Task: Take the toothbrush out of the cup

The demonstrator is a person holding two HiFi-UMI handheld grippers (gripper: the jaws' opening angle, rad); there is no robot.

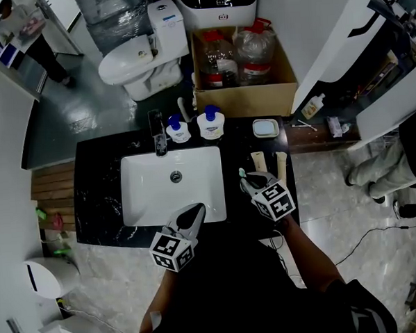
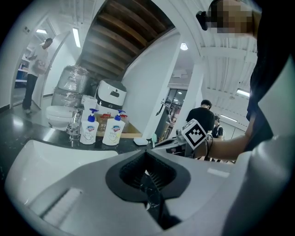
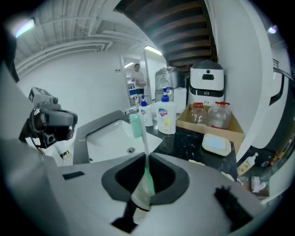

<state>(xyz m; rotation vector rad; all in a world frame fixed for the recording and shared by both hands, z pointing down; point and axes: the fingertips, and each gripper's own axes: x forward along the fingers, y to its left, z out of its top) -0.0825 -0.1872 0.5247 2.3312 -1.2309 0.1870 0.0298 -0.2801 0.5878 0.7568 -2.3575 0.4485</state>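
Two hand-held tongs hover over a black marble tabletop [image 1: 97, 182] set with a white sink [image 1: 143, 197]. The right tongs [image 1: 250, 184] are clamped on the handle of a pale green toothbrush [image 3: 144, 192], held in the air above the tabletop. The handle sits pinched between the dark pads, and the thin shaft runs straight out ahead of the jaws to the bristle head. From the head view, that bristle head lies just right of the sink's right edge and points toward the back of the tabletop.

The left tongs [image 1: 195, 213] hang over the sink's front rim, apart from the right pair. Their jaws are drawn together with nothing between them. In the left gripper view only a sliver of dark marble shows through the slit.

At the back of the sink stand a chrome faucet [image 1: 157, 133] and two white pump bottles of hand soap [image 1: 210, 122] with blue tops. A white soap dish [image 1: 265, 128] with a pale blue centre lies to their right. Two beige tubes [image 1: 258, 160] lie flat on the tabletop just beyond the right tongs.

Behind the tabletop, a cardboard box [image 1: 243, 101] holds large plastic bottles, and a white toilet [image 1: 136, 61] stands to its left. The person holding both tongs wears dark sleeves.
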